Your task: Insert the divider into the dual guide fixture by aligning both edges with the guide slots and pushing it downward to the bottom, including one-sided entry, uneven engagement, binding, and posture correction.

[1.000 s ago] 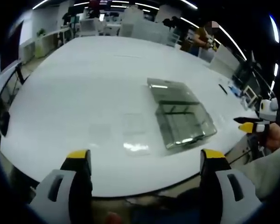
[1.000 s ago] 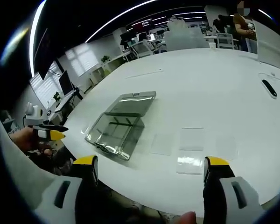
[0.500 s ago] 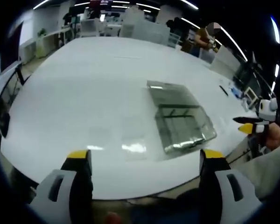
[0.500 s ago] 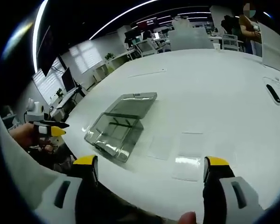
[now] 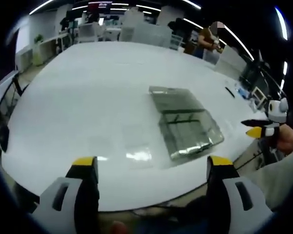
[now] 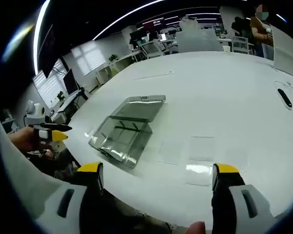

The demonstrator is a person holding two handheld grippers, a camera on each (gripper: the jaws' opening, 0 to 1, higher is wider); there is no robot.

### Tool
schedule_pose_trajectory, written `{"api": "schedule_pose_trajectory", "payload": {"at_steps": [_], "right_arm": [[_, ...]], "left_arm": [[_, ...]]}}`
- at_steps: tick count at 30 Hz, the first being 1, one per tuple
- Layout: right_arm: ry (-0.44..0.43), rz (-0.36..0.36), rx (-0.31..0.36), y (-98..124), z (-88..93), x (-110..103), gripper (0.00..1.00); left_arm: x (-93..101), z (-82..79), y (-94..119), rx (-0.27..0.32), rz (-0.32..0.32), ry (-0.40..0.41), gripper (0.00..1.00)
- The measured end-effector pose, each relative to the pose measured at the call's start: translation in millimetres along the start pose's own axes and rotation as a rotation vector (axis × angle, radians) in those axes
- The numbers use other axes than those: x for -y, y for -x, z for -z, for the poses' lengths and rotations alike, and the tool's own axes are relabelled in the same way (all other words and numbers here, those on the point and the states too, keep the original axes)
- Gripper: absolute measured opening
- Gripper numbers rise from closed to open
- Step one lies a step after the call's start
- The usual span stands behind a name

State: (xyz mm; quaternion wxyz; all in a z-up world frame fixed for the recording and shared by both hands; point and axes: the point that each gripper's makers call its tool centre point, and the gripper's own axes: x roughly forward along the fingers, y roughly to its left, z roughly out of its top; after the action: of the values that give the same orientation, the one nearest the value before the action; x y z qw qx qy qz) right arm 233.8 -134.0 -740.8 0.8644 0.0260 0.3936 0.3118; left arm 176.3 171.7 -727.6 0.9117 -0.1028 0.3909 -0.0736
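Fixture: clear dual guide fixture [image 5: 185,124] is lying centre-right on the white worktop [image 5: 88,87].
Dividers: 3 clear sheets [image 6: 200,156] are lying flat beside it, lower centre.
Tools: left tool [image 5: 151,168] and right tool [image 6: 154,173] are gaping wide, holding nothing.
Handling: probably light, stiff, slippery; pinching 1 raised edge looks best.

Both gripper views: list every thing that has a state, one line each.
Clear plastic guide fixture: flat on the white table, no divider in it.
Clear flat divider sheets: lying flat beside the fixture.
Left gripper: open, holding nothing.
Right gripper: open, holding nothing.
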Motion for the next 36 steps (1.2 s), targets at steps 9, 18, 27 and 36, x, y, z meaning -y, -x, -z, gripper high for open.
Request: {"api": "schedule_pose_trajectory", "payload": {"at_steps": [9,18,27,36], "right_arm": [[-0.004,0.046,0.008,-1.3,-3.8,-8.6,0.91],[-0.009,0.080,0.000,0.6,-4.8,-0.4,0.89],[-0.029,0.071,-0.014,-2.5,-8.2,18.5,0.85],[-0.038,0.078,-0.032,-14.5,-5.8,28.9,0.81]], "left_arm": [[6.2,-5.3,-0.6,0.009,0.094,-0.033,0.89],[1.3,-10.6,-0.5,0.008,0.120,-0.083,0.89],[7.5,1.6,-9.1,-0.005,0.090,-0.025,0.88],[11.0,0.1,-11.8,-0.013,0.090,-0.038,0.87]]}}
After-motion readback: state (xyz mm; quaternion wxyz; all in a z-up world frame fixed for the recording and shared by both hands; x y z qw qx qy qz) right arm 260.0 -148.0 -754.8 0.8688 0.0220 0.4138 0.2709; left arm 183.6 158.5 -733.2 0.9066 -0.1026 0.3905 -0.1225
